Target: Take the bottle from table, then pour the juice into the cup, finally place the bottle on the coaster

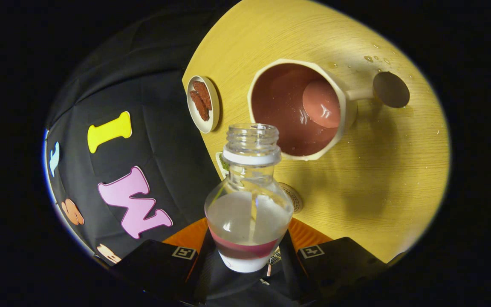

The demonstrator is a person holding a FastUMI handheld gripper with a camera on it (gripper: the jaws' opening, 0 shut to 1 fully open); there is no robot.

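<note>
A clear, uncapped bottle with a white neck ring and a labelled lower body sits between my fingers, and my gripper is shut on it. The bottle is tilted, its open mouth pointing at the rim of the cream cup just ahead. Pale liquid fills part of the bottle's body. The cup has a reddish-brown inside with liquid in its bottom, and its handle points away to the right. A round dark coaster lies on the yellow wooden table beyond the cup's handle.
A small cream dish with two reddish-brown biscuits stands near the table's edge, left of the cup. A round label-like disc lies on the table beside the bottle. Water drops dot the wood near the coaster.
</note>
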